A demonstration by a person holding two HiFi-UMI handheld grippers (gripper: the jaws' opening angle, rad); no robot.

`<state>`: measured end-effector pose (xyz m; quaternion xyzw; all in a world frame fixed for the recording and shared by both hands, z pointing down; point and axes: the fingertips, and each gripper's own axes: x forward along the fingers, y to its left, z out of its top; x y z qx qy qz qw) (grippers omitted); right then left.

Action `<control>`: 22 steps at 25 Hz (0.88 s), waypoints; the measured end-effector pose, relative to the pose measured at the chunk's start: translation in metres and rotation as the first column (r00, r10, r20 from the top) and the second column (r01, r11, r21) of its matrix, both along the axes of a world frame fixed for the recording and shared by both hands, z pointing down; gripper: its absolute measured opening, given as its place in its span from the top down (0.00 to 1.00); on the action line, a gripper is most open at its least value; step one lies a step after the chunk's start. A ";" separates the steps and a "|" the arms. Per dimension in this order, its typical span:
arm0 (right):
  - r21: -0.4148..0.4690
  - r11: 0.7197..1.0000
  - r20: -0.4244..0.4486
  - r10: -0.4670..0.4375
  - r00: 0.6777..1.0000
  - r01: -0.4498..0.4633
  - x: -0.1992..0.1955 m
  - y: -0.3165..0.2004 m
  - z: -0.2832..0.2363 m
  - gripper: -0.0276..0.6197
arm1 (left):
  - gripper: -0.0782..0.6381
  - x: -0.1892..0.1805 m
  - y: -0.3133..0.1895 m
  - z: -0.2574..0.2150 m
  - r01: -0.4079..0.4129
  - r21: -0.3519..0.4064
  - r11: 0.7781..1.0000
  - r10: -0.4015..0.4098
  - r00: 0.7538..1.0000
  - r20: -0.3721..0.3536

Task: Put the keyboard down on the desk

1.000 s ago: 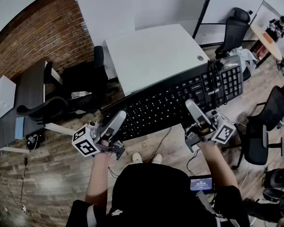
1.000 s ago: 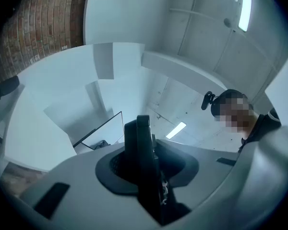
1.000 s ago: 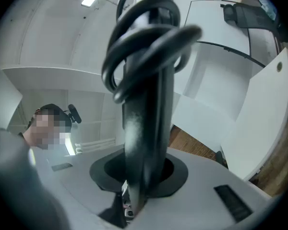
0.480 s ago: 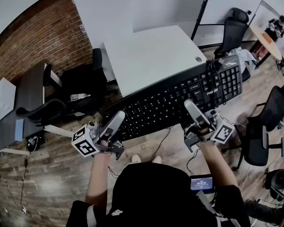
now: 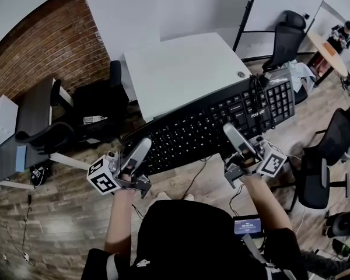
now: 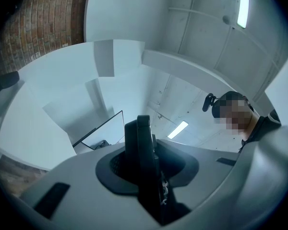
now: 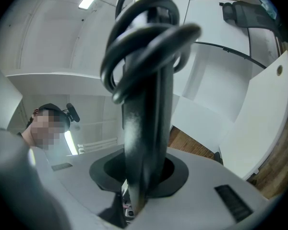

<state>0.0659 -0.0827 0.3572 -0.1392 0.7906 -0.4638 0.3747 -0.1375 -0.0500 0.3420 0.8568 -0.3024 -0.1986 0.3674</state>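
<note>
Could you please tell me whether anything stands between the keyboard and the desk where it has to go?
Nothing visible does. The keyboard, held by the left gripper and the right gripper, hangs by the near edge of the white desk, whose top looks bare. Its coiled cable rides along.

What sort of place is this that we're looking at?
Probably an office or workroom: a white desk, several black swivel chairs, and a black keyboard held up near the desk.
</note>
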 end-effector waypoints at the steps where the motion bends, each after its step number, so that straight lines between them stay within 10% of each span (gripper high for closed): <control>1: -0.002 1.000 -0.006 0.006 1.000 -0.006 0.001 0.000 0.001 0.81 | 0.74 0.000 0.000 0.000 -0.002 -0.004 1.000 0.002 1.000 -0.002; 22: -0.007 1.000 -0.008 0.015 1.000 -0.015 -0.001 0.002 -0.005 0.80 | 0.74 0.000 -0.003 0.002 -0.020 -0.003 1.000 0.020 1.000 -0.023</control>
